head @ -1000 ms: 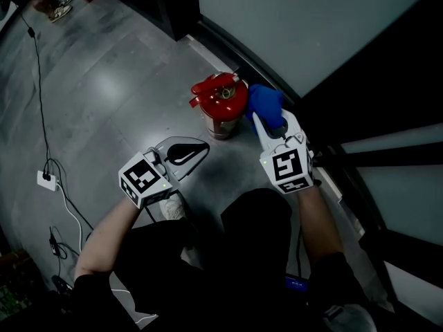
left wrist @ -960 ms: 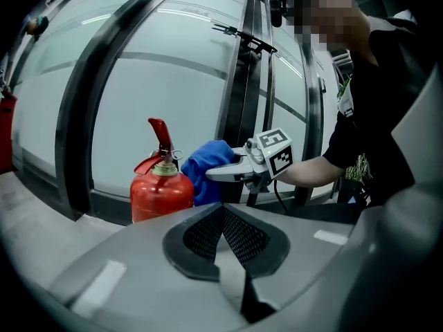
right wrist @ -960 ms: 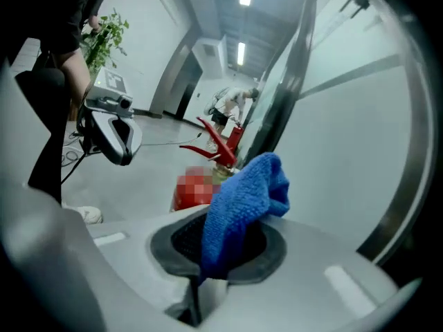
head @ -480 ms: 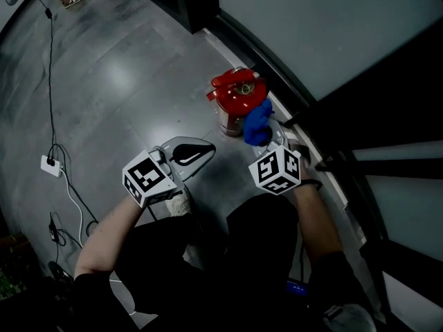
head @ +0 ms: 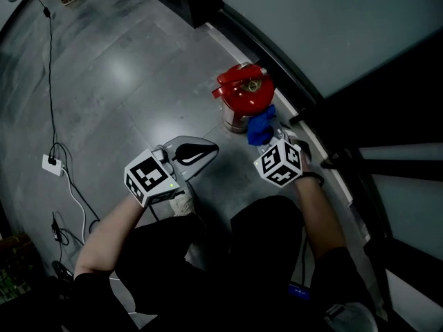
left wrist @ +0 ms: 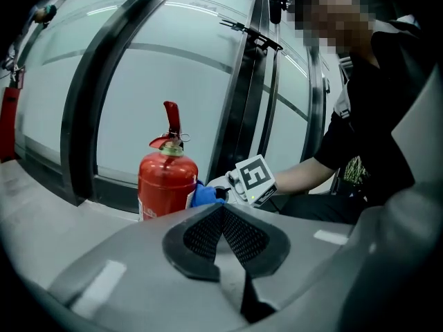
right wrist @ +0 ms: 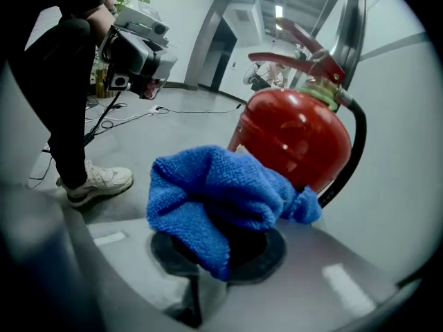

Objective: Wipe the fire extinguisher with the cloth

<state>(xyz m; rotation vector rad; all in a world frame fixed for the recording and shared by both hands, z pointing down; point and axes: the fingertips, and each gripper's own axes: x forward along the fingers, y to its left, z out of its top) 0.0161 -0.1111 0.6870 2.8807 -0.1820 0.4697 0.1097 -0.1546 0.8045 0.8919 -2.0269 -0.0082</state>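
Down on the grey floor [head: 118, 81], close against the glass wall [head: 332, 26], the red fire extinguisher [head: 243, 97] stands upright. At its 5 o'clock side in the head view, the blue cloth [head: 261, 127] lies against the red body. The cloth is bunched in the right gripper [head: 268, 135], whose fingers are clamped on it, and it spills over the pads in the right gripper view. At the extinguisher's 7 o'clock, apart from it, the left gripper [head: 196, 152] hovers over the floor, its fingers together with nothing between them.
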